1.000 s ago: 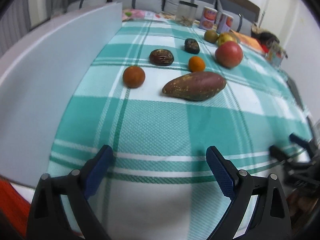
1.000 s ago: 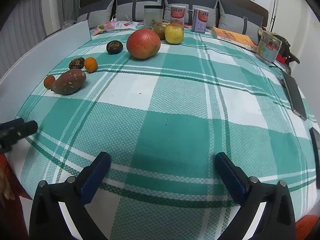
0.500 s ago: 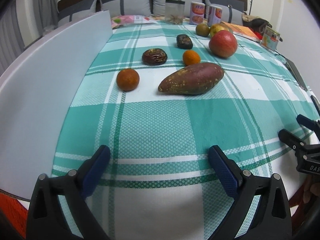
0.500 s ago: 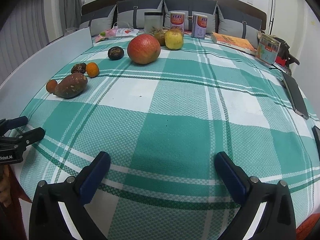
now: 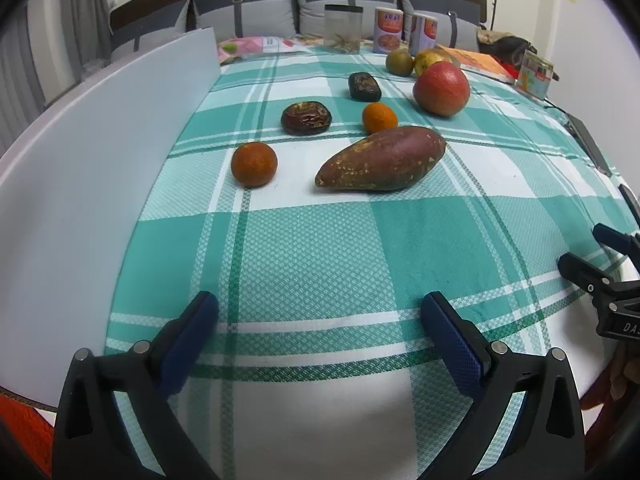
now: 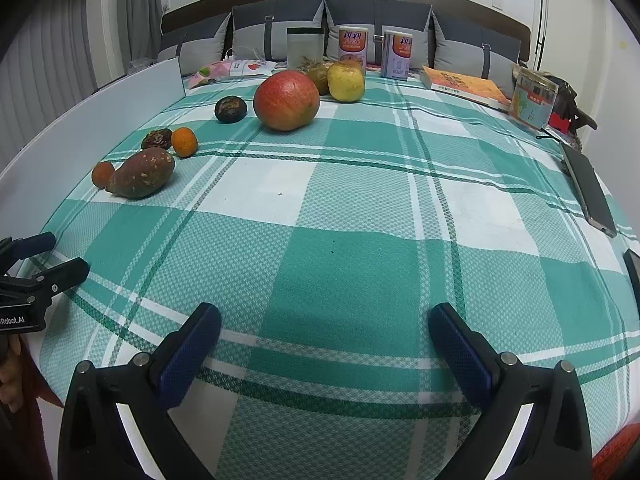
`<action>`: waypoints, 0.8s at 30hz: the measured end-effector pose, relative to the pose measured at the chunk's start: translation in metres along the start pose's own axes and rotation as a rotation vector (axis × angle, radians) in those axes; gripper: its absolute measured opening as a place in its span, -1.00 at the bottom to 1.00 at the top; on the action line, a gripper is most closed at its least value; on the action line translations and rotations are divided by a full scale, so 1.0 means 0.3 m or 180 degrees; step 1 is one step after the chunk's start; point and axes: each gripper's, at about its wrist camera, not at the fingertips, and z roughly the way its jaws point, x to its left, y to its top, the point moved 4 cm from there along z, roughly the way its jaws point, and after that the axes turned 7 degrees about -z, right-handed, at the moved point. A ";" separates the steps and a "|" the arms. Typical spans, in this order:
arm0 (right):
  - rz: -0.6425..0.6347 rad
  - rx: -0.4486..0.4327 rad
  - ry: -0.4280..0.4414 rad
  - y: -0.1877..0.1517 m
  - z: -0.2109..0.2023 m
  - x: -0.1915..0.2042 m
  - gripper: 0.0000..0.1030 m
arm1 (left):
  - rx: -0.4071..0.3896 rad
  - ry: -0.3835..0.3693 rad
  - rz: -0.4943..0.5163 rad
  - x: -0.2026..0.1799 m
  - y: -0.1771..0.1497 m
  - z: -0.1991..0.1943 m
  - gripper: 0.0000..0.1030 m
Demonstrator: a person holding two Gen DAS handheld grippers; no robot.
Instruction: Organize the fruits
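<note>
Fruits lie on a green-and-white checked cloth (image 5: 320, 248). In the left wrist view: a sweet potato (image 5: 382, 159), a small orange (image 5: 254, 163) to its left, another small orange (image 5: 379, 117), two dark wrinkled fruits (image 5: 306, 117) (image 5: 363, 86), a big red fruit (image 5: 441, 88), a green fruit (image 5: 399, 62). The right wrist view shows the red fruit (image 6: 286, 100), a yellow fruit (image 6: 345, 82) and the sweet potato (image 6: 142, 173). My left gripper (image 5: 319, 320) is open and empty near the front edge. My right gripper (image 6: 324, 330) is open and empty.
A white board (image 5: 92, 152) stands along the cloth's left side. A jar (image 6: 305, 48), two cans (image 6: 353, 45), a book (image 6: 464, 84), a box (image 6: 534, 100) and a phone (image 6: 590, 192) sit at the back and right. Cushions lie behind.
The left gripper view has levelled and edged slightly toward the fruits. The right gripper has moved slightly forward. Both grippers stay open.
</note>
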 end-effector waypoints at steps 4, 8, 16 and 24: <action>0.0001 0.0004 0.0000 0.001 0.001 0.000 1.00 | -0.0011 -0.0009 0.0002 0.000 0.001 -0.001 0.99; 0.0003 0.0004 -0.0001 0.000 0.001 0.000 1.00 | -0.0030 -0.0013 -0.0002 0.000 0.002 0.000 0.99; 0.0001 0.0003 -0.0002 0.000 0.001 0.000 1.00 | -0.0011 -0.0051 0.0017 -0.001 0.005 0.000 0.98; -0.0002 -0.0006 -0.0001 0.000 0.000 0.001 1.00 | 0.0087 -0.0503 0.0523 -0.094 0.124 -0.058 0.96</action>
